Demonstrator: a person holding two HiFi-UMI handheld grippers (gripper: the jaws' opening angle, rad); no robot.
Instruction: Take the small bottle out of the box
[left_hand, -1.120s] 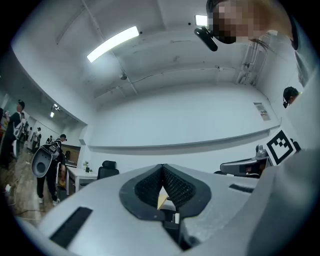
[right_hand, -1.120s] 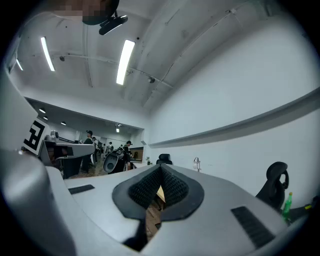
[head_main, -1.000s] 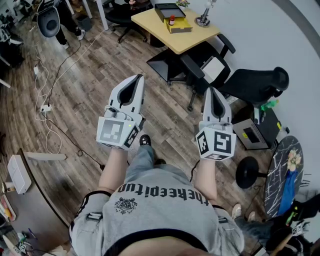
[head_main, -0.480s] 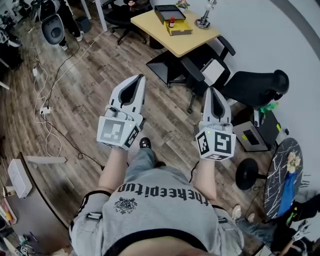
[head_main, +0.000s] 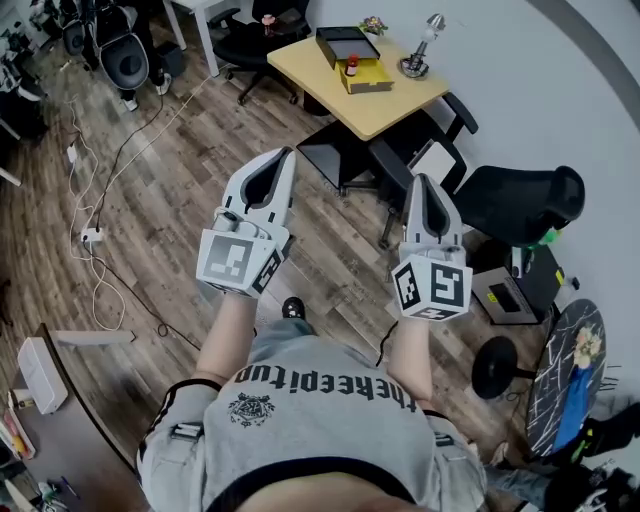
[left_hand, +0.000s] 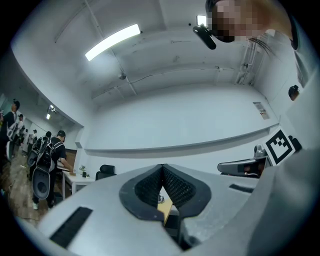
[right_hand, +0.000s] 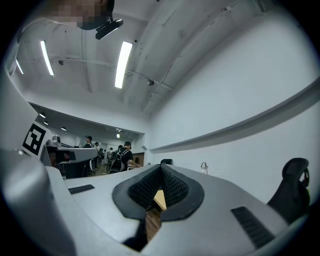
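Grey hand-held left gripper, right gripper: pressed together, empty. Small red-capped bottle by dark open box, far ahead: toppling risked if reached with jaws unopened.

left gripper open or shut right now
Shut. In its own view the left gripper has its pads pressed together at the tips, with nothing between them.

the head view has shifted: the yellow tabletop carrying the small bottle now lies lower and further right in it, closer to the person; the lamp near its far edge shows whole; the shoe on the floor has dropped back toward the body
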